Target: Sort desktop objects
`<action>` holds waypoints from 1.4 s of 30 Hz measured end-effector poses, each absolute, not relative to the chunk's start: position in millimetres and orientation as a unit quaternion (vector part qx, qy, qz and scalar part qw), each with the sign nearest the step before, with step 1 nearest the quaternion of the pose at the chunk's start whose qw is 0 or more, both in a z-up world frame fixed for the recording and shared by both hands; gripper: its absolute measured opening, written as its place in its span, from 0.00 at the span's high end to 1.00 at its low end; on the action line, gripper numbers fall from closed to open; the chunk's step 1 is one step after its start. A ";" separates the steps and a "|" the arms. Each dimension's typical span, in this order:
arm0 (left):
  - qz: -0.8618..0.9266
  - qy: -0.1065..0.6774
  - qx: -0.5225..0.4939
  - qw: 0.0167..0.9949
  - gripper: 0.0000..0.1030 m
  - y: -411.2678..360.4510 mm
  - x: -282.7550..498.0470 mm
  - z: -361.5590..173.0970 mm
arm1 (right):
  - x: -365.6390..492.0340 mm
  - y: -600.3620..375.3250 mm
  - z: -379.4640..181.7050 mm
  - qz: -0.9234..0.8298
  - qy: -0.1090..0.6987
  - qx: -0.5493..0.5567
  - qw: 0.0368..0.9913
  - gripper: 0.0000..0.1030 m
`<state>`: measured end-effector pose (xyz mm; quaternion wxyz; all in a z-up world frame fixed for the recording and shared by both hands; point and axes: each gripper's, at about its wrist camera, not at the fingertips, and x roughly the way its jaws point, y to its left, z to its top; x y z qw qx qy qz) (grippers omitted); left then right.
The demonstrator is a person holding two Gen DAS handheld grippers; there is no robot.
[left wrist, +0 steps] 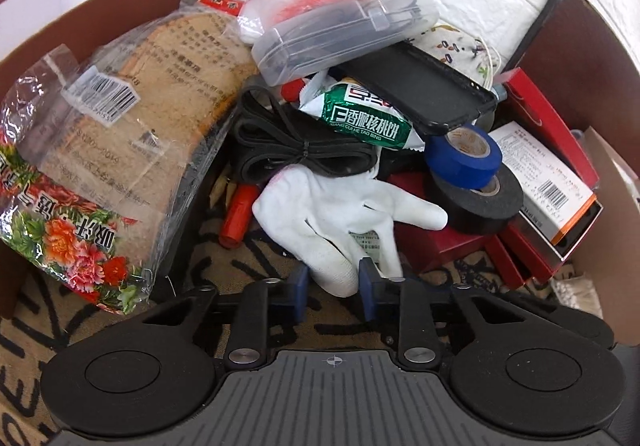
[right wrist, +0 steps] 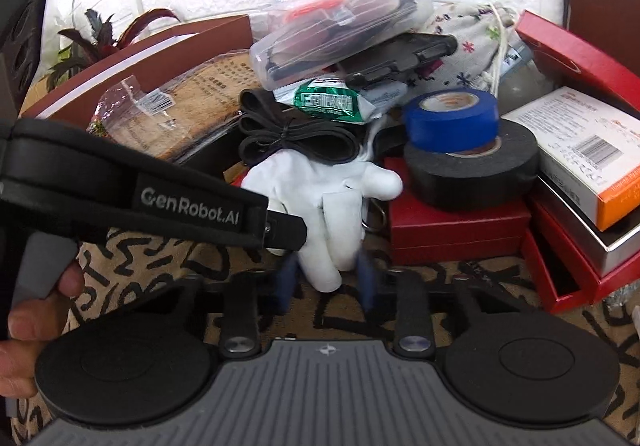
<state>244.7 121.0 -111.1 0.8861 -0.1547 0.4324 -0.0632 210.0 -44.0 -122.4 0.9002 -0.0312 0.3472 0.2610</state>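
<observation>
both hand-held grippers, left (left wrist: 334, 282) and right (right wrist: 326, 278), straddle white glove (left wrist: 332, 213) cuff, jaws parted; close squarely before lifting

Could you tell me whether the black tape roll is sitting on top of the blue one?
No, the blue tape roll rests on top of the black tape roll, which lies on a red box.
</observation>
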 end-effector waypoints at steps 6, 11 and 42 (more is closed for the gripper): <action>-0.069 0.438 -0.142 0.885 0.98 114.5 229.4 -103.7 | 196.6 -48.4 -112.1 0.279 0.340 -0.020 0.898 0.92; -0.080 0.438 -0.147 0.883 0.98 109.8 202.2 -91.0 | 166.8 -54.8 -92.8 0.293 0.324 -0.028 0.899 0.92; -0.117 0.447 -0.089 0.882 0.20 34.6 25.7 -82.5 | -17.4 -160.7 -90.2 0.248 0.355 -0.045 0.900 0.30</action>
